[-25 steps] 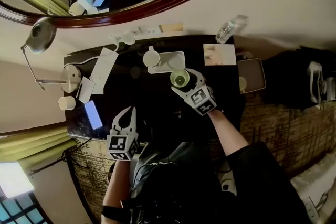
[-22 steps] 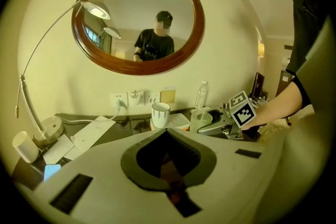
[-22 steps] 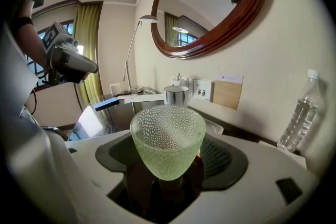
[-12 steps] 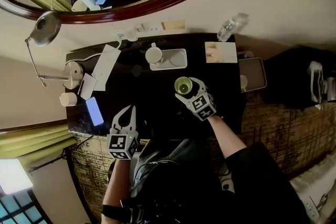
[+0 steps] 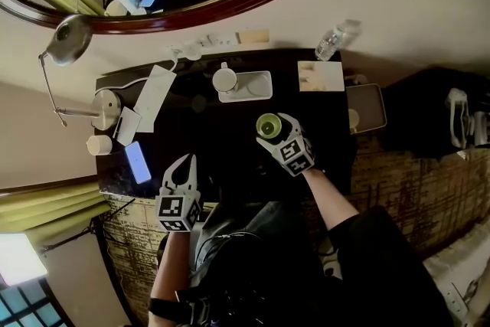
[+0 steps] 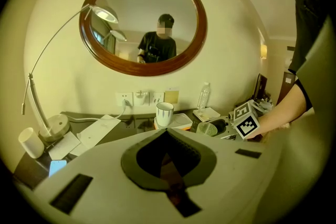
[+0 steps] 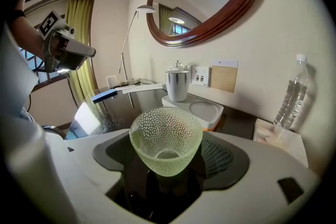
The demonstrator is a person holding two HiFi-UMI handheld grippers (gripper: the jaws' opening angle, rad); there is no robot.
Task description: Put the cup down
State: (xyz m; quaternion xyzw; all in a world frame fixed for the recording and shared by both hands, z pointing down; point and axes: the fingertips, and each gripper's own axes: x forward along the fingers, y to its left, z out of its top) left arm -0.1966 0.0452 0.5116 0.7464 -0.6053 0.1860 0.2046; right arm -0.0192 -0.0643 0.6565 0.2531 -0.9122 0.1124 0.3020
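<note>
On the dark table (image 5: 222,153), toward its right half, we see the green dimpled glass cup (image 5: 266,125) standing upright, mouth open to the ceiling and nothing in it. It sits between the jaws of the right gripper (image 5: 273,131), which points down at it at a slant. Those jaws have just been opening: they stand wide apart on either side of the cup, their pads close beside its rim but, as far as we can make out, not pressing it. Behind the cup, well apart from it, we find a white tray (image 5: 256,86) near the wall with a white mug (image 5: 224,79) at its left end. A clear water bottle (image 5: 334,42) stands at the table's far right corner. At the table's near left edge lies a phone (image 5: 138,162) with its screen lit. The left gripper (image 5: 182,174) hangs over the near edge of the table, jaws pressed together on nothing, well away from the cup.
</note>
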